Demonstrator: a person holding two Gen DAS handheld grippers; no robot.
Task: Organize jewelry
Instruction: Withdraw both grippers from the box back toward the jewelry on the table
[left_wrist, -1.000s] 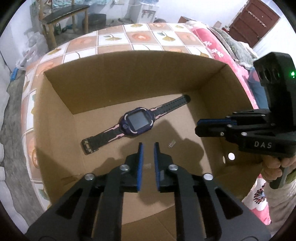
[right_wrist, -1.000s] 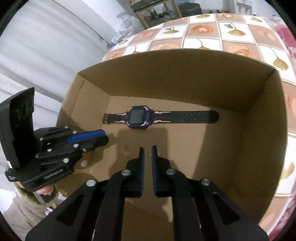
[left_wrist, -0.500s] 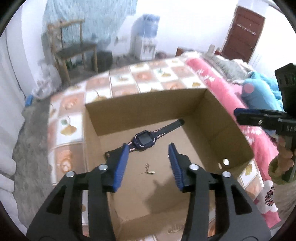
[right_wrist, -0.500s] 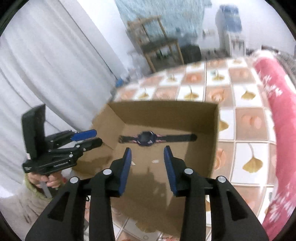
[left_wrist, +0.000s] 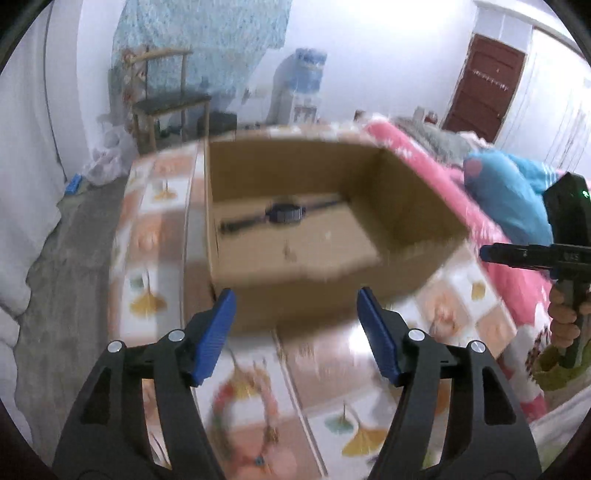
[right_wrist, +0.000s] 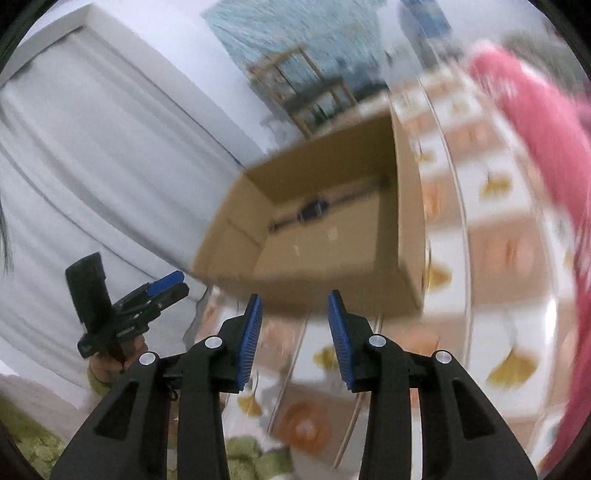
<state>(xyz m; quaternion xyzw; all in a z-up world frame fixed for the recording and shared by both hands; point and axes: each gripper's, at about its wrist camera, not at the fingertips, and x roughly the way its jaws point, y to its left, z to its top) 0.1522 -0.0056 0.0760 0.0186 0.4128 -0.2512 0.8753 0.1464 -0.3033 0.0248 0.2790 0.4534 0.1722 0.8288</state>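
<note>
While both hand-held grippers (left_wrist: 295, 317) (right_wrist: 295, 317) hang empty, left jaws opening, right apart, the light smartwatch (left_wrist: 283, 213) in the cardboard box (left_wrist: 406, 206) looks best pinched by its floppy strap.

The left gripper (left_wrist: 295, 325) is opening, its jaws empty; the right gripper (right_wrist: 294, 330) stands partly open, empty, both tilted downward.

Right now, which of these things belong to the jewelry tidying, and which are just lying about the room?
Part of the job:
- cardboard box
- watch in the box
- small trinket on the box floor
- left gripper, jaws opening, empty
- right gripper, empty

Just lying about:
- wooden chair
- water dispenser
- blue pillow
</note>
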